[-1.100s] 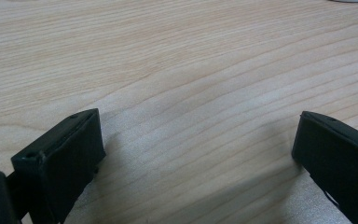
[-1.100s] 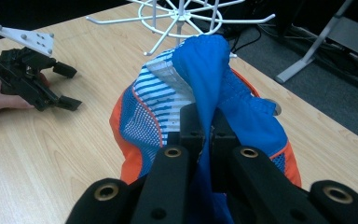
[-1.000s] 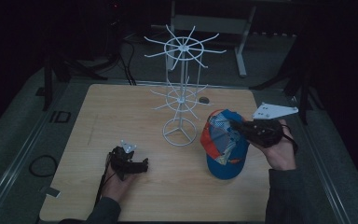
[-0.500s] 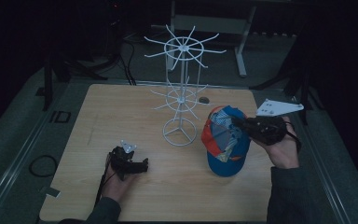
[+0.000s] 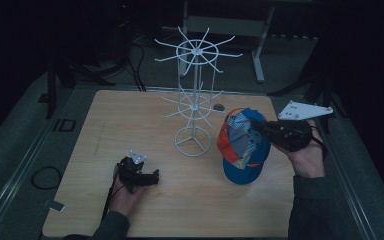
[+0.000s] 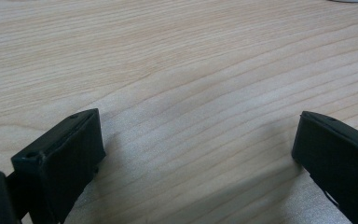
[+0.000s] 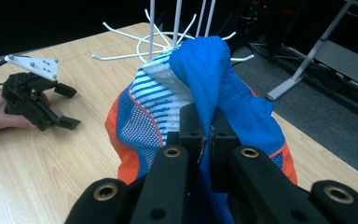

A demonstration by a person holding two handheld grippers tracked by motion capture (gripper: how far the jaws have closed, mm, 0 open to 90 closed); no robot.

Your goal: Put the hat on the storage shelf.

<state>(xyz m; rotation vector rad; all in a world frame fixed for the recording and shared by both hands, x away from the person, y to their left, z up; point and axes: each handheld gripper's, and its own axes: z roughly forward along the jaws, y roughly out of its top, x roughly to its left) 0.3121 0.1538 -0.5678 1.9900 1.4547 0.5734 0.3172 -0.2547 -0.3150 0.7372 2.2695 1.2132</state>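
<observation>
— Where is the cap, and who has it?

— My right gripper (image 5: 260, 129) has it: the jaws are clenched on a fold of blue fabric at the crown of the cap (image 5: 242, 145), seen pinched between them in the right gripper view (image 7: 200, 93). The cap hangs at the right side of the wooden table (image 5: 130, 115), tilted, its brim end low and touching the tabletop or hovering just over it; I cannot tell which.

— And the rack?

— The white wire rack (image 5: 194, 95) stands just beside the cap, toward my left and a little farther from me, its round base on the table. In the right gripper view the lower prongs (image 7: 121, 56) poke out directly behind the cap's crown.

— So what does the next move turn on?

— As I judge it, on that short gap: the cap lies between my right gripper and the prongs, so a push forward and leftward would bring it onto one. My right hand is far the nearer.

— Your left?

— My left gripper (image 5: 139, 175) rests on the table near the front edge, well apart from the rack, jaws spread wide with only bare wood between them.
</observation>
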